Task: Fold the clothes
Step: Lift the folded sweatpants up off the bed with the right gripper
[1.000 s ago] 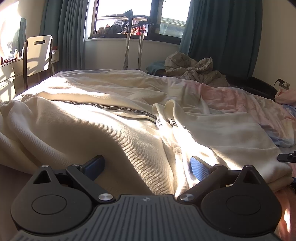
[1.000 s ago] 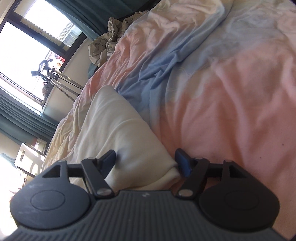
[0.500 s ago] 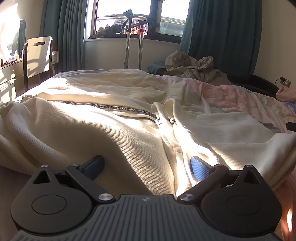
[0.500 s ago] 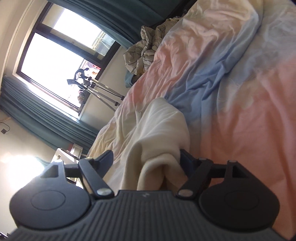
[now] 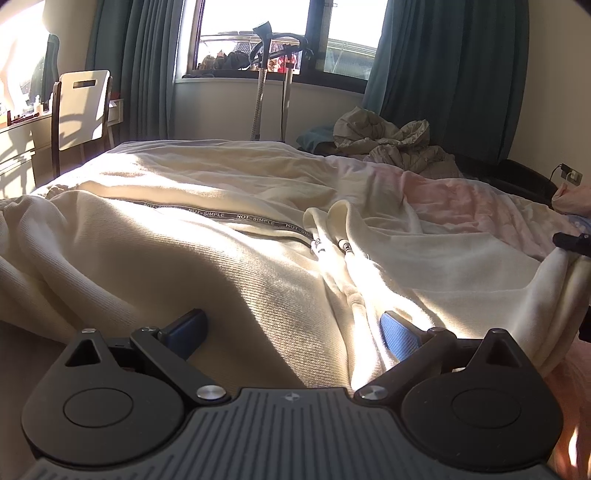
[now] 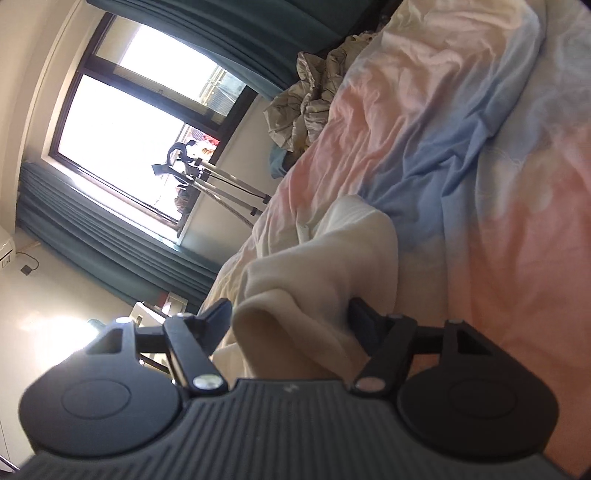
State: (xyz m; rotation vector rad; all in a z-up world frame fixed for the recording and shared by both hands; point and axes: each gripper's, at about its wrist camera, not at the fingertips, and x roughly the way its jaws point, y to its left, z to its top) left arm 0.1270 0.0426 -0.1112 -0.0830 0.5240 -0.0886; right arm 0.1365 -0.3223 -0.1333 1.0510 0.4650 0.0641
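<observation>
Cream hoodie lies spread on the bed, zip line running left to right across the left view, drawstrings toward the middle. Right gripper, jaws just closing, has the hoodie's right-hand edge bunched between them and raised; pads look pressed on it. Left gripper stands wide apart over the near hem, gripping nothing. Right hand is better placed; the fold probably goes leftward across the zip.

1. My left camera sits low behind the left hand-held gripper, close over the cream garment, facing the window.
2. My right camera, rolled sideways, looks past the right hand-held gripper across the bed.
3. Both share garment, window and steamer stand.
</observation>
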